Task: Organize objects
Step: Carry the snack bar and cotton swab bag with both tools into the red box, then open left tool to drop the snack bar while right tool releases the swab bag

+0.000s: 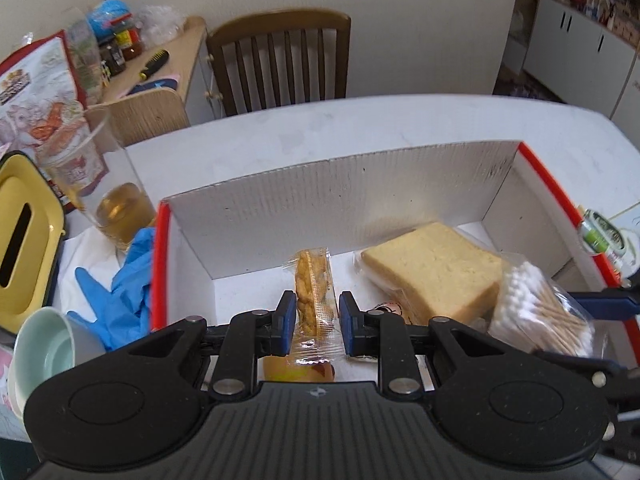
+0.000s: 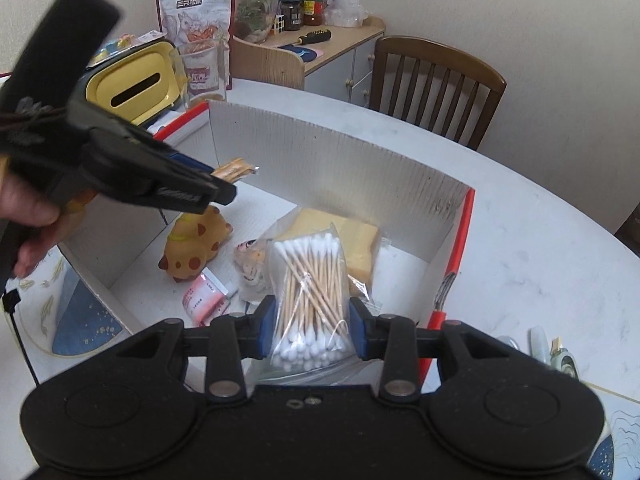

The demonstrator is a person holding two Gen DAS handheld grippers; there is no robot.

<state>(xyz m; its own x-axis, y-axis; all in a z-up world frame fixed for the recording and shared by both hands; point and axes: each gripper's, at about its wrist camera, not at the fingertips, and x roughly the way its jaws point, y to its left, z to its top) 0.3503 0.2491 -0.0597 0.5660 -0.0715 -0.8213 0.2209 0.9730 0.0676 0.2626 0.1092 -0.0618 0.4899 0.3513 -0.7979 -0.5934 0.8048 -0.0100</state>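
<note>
Left wrist: left gripper (image 1: 313,318) pinching a wrapped snack bar (image 1: 311,286), held over the box (image 1: 340,196) floor, bread (image 1: 434,270) just right of it.
Right wrist: right gripper (image 2: 312,326) clamped on the cotton swab bag (image 2: 310,292), also above the box, bread underneath, toy dog (image 2: 196,246) off to the left.

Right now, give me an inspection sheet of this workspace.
Surface: white table, marked.
Job's things: open cardboard box holds bread, dog toy, pink packet.
Clutter: tissue box, glass of tea, blue gloves, cup.
Grippers: left gripper shut on snack bar; right gripper shut on cotton swabs, both over the box.
Cables: black cord at left edge.
Surroundings: wooden chair, cluttered side cabinet.
</note>
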